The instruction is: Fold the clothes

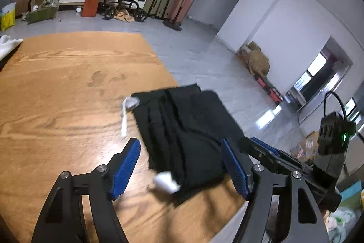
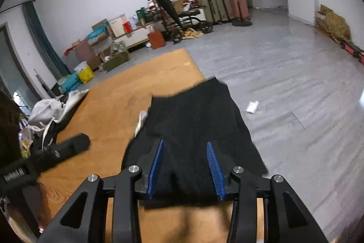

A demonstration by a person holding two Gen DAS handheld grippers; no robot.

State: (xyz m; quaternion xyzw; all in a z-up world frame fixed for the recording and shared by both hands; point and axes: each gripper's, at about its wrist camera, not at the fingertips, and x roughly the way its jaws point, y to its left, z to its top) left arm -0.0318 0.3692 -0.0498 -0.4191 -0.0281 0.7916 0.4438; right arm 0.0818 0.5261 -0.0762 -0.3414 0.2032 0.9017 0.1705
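Black garment point(image 1: 188, 136) blurred, folds hard to distinguish.

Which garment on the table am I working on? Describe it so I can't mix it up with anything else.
On the wooden table, look at its right edge by the grey floor: the black garment lies there folded in a flat stack, between both open grippers. White drawstrings poke from its left side. The only other clothes, a light grey pile, sit at the table's far left corner.
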